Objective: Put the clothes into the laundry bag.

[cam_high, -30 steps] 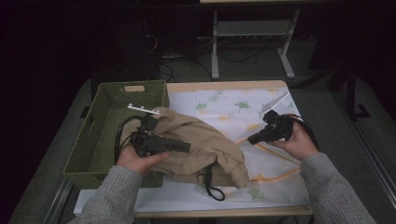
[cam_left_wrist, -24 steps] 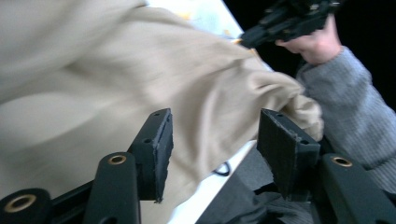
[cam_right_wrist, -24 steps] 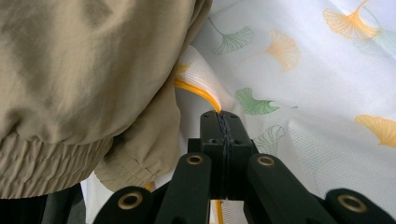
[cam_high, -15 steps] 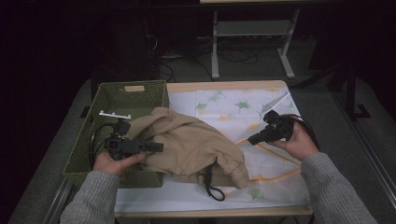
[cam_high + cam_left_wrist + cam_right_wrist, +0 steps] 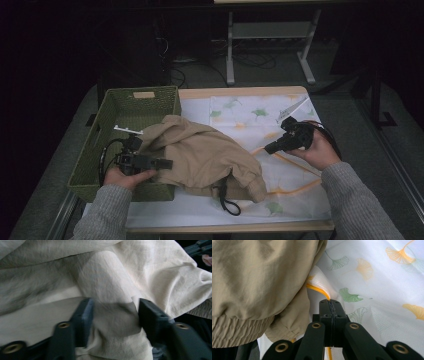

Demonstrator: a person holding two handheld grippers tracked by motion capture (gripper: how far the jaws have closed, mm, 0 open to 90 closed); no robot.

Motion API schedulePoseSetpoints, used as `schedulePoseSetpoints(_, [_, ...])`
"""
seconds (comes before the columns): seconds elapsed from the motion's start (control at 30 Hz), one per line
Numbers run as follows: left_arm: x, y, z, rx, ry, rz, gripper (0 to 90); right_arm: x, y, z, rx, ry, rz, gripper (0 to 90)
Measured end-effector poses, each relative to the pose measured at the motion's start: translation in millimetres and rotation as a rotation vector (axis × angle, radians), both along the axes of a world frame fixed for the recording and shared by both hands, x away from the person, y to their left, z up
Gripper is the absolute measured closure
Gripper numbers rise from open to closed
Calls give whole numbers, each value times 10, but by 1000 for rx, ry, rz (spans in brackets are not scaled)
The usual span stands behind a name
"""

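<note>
Left gripper (image 5: 162, 163), jaws spread around a fold of the one tan jacket (image 5: 205, 157), sits mid-left over the single green basket (image 5: 120, 107), where the jacket's edge drapes in. Right gripper (image 5: 270, 148), centre-right, is clamped on the white leaf-print cloth (image 5: 295, 180).

overhead forward-down, tongs cameras close — sharing jacket (image 5: 200, 155)

The jacket (image 5: 200, 157) covers one corner of the basket (image 5: 107, 130) and part of the cloth (image 5: 295, 185); the left gripper view crops it on three sides.
</note>
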State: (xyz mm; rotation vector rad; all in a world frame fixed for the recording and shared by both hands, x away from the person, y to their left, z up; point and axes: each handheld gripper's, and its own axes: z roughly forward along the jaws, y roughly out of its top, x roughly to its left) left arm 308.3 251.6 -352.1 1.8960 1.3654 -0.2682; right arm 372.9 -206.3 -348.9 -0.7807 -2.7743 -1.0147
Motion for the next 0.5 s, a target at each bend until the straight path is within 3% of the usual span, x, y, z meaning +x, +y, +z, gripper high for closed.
schedulePoseSetpoints(0.17, [-21,-47,71,17,-19,-22,693,-7,-2,6,1,-1,1,892])
schedulePoseSetpoints(0.27, [-29,-56,97,34,-21,-18,713,-9,-2,8,3,-1,1,892])
schedulePoseSetpoints(0.4, [-28,-34,104,22,-18,-12,728,-11,-3,8,2,0,2,892])
schedulePoseSetpoints(0.5, [-64,21,172,-15,-61,1,821,-6,-12,4,8,-1,1,892])
